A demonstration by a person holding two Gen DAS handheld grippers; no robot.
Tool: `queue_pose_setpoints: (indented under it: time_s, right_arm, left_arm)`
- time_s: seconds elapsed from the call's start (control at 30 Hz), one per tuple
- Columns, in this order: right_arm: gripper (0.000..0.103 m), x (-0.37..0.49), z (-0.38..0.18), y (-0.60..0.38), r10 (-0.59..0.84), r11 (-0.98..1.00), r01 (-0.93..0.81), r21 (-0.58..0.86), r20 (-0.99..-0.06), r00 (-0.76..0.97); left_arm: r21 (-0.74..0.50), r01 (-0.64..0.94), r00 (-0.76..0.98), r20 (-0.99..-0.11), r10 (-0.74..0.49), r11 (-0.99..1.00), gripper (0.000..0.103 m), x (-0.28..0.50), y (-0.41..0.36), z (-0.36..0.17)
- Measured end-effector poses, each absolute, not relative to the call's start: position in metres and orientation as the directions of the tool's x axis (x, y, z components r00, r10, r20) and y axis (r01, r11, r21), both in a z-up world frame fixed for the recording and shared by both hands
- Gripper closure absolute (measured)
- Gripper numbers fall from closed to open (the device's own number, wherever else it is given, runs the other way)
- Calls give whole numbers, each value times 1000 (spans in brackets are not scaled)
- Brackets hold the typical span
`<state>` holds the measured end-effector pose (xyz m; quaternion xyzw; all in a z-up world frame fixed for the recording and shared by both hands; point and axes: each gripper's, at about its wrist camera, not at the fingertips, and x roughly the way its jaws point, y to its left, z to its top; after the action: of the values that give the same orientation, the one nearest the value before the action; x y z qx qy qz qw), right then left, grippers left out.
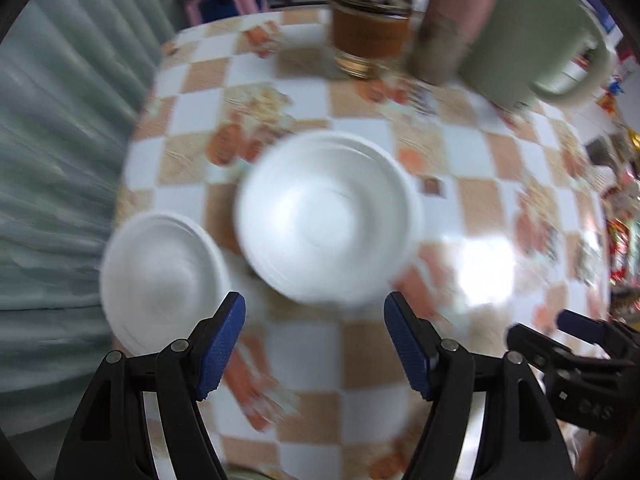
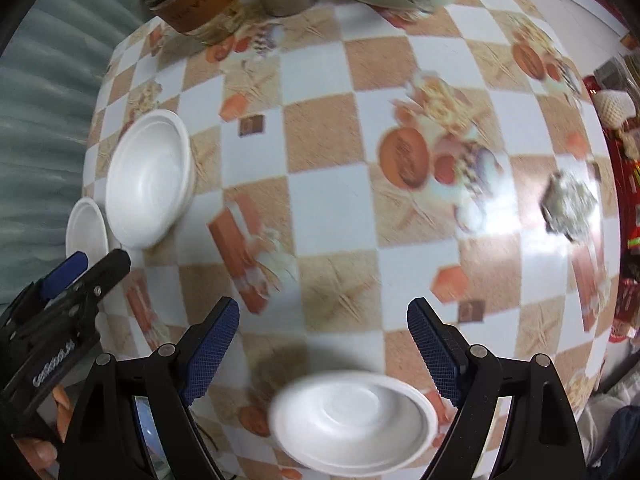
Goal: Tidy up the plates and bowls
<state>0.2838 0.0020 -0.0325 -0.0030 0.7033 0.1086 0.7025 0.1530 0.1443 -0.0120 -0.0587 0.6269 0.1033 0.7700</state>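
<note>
A stack of white bowls (image 1: 328, 216) stands on the checkered table just ahead of my left gripper (image 1: 316, 344), which is open with nothing between its blue pads. A smaller white dish (image 1: 160, 276) lies beside the stack, near the table's left edge. In the right wrist view the same bowl stack (image 2: 150, 184) and small dish (image 2: 86, 232) sit at the left. Another white shallow dish (image 2: 352, 424) lies on the table under my right gripper (image 2: 324, 348), whose fingers stand wide apart and clear of it. Each view also catches the other gripper: the right gripper (image 1: 552, 330) and the left gripper (image 2: 88, 268).
At the table's far side stand a brown jar (image 1: 372, 32), a metal cup (image 1: 452, 28) and a pale green pot (image 1: 532, 44). A crumpled foil lump (image 2: 568, 208) lies at the right. A grey-green curtain (image 1: 60, 140) hangs past the left table edge.
</note>
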Motion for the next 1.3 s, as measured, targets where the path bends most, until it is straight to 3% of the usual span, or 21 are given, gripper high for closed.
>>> queue_pose_setpoints:
  time_s: [0.23, 0.6, 0.67, 0.77, 0.8, 0.83, 0.93, 1.0, 1.3]
  right_arm:
    - [16, 317, -47, 52, 162, 971, -181, 159, -987, 1]
    - [17, 347, -94, 95, 148, 970, -192, 150, -989, -23]
    - [26, 346, -101, 96, 164, 967, -192, 171, -985, -49]
    - [44, 343, -102, 101, 196, 956, -212, 203, -979, -53]
    - [56, 342, -103, 103, 214, 950, -221, 223, -975, -65]
    - [66, 341, -104, 105, 223, 945, -227, 236, -971, -82]
    - [82, 335, -108, 103, 229, 941, -229, 250, -967, -115]
    - [87, 328, -110, 96, 237, 942, -212, 261, -963, -131]
    - [87, 279, -116, 58, 229, 952, -161, 259, -956, -185]
  left_arm:
    - [119, -243, 167, -972, 163, 963, 27, 187, 180, -36]
    - [162, -131, 73, -982, 173, 978, 28, 226, 197, -87]
    - [148, -125, 54, -986, 155, 981, 29, 227, 197, -94]
    - [117, -99, 64, -990, 123, 988, 48, 227, 191, -94]
    - [112, -85, 63, -991, 117, 990, 58, 228, 188, -93]
    - [112, -72, 60, -991, 116, 991, 59, 228, 184, -93]
    - [99, -46, 53, -993, 102, 994, 61, 226, 172, -95]
    - [86, -28, 53, -995, 87, 996, 61, 220, 163, -96]
    - [84, 42, 61, -995, 81, 996, 61, 166, 116, -101]
